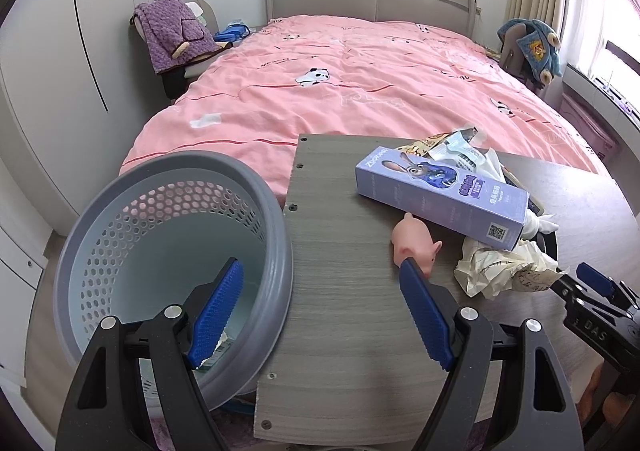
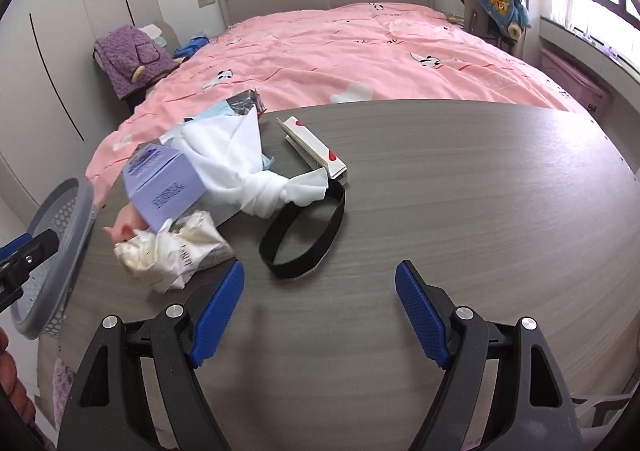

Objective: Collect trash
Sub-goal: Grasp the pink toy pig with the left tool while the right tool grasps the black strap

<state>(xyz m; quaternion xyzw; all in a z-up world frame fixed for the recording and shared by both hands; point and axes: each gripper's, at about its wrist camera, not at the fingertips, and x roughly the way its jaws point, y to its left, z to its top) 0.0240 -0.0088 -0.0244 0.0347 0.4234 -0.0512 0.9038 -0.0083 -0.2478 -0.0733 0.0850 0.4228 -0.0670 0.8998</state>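
A grey perforated waste basket (image 1: pixel 276 251) stands tilted against the left edge of the grey table (image 1: pixel 340 291). My left gripper (image 1: pixel 322 267) hangs open over that edge, one finger above the basket, the other by a pink toy pig (image 1: pixel 414 245). On the table lie a purple carton (image 1: pixel 440 195), crumpled paper (image 1: pixel 500 271) and wrappers (image 1: pixel 448 145). My right gripper (image 2: pixel 320 271) is open over bare table, just right of the crumpled paper (image 2: pixel 172 251). Ahead lie a black band (image 2: pixel 304 235), knotted white cloth (image 2: pixel 256 179), the purple carton (image 2: pixel 164 183) and a white flat box (image 2: pixel 316 151).
A bed with a pink cover (image 1: pixel 360 83) fills the room behind the table. A wardrobe (image 1: pixel 60 51) stands at the left. Chairs draped with purple (image 1: pixel 176 31) and blue (image 1: pixel 532 43) clothes flank the bed. The table's right half (image 2: pixel 500 211) carries nothing.
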